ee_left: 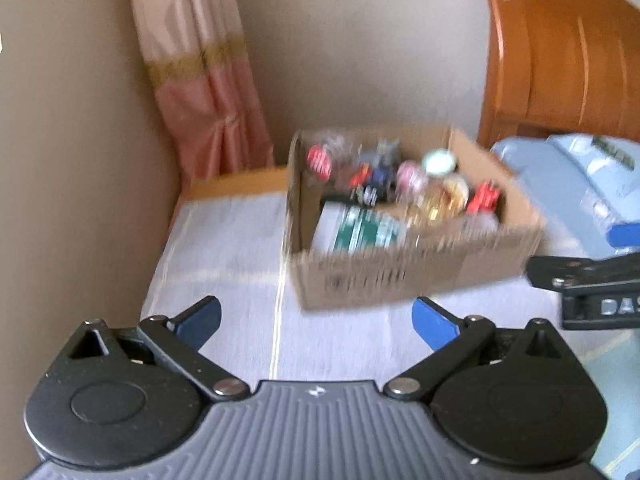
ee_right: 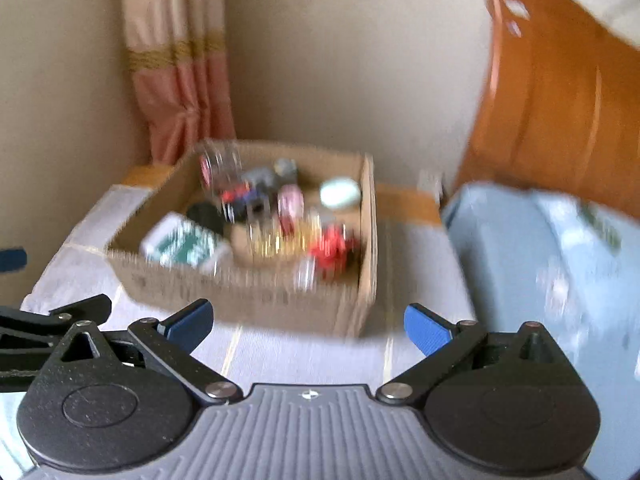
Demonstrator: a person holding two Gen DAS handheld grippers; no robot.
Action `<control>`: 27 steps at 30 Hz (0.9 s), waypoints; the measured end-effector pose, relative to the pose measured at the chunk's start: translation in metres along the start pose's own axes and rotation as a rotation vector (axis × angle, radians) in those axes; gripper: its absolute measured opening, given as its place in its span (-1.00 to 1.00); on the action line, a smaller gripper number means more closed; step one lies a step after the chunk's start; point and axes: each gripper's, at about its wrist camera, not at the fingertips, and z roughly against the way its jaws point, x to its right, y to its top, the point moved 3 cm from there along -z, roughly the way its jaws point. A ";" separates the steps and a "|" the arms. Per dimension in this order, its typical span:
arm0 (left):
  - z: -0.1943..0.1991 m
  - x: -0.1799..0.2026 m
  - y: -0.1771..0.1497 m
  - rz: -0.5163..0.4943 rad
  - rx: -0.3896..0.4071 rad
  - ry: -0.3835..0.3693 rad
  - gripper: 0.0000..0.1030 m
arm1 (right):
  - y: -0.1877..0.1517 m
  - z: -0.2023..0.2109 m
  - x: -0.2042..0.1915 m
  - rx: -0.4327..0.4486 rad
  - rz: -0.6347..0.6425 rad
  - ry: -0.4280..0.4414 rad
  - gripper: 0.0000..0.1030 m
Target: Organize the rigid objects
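A brown cardboard box [ee_left: 400, 284] [ee_right: 240, 296] stands on a white cloth-covered table. It holds several small items: a green-and-white carton [ee_left: 360, 230] [ee_right: 186, 246], a red toy [ee_left: 484, 198] [ee_right: 332, 250], a pale green round lid [ee_left: 440, 162] [ee_right: 340, 192] and a clear jar with a red lid [ee_left: 320, 160] [ee_right: 218, 168]. My left gripper [ee_left: 316, 322] stands open in front of the box with nothing between its blue pads [ee_left: 434, 322]. Just before the box's near side, my right gripper [ee_right: 308, 326] is open and empty too. Both views are blurred.
A light blue pillow [ee_left: 560, 184] [ee_right: 532, 248] lies right of the box, against an orange wooden headboard [ee_left: 560, 60] [ee_right: 560, 112]. A pink curtain [ee_left: 200, 80] [ee_right: 176, 80] hangs in the corner behind. The white cloth [ee_left: 232, 248] [ee_right: 288, 354] covers the table.
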 end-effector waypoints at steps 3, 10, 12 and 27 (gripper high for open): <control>0.001 0.002 -0.016 -0.011 -0.039 0.013 0.96 | -0.025 0.002 0.002 -0.049 -0.059 -0.019 1.00; 0.026 0.000 -0.024 -0.004 -0.030 -0.005 0.97 | -0.045 0.021 -0.003 -0.060 -0.090 -0.039 1.00; 0.033 -0.003 -0.022 0.007 -0.023 -0.003 0.97 | -0.044 0.030 -0.005 -0.041 -0.090 -0.045 1.00; 0.066 -0.003 -0.005 0.000 0.056 0.055 0.97 | -0.032 0.064 -0.010 0.052 -0.096 -0.033 1.00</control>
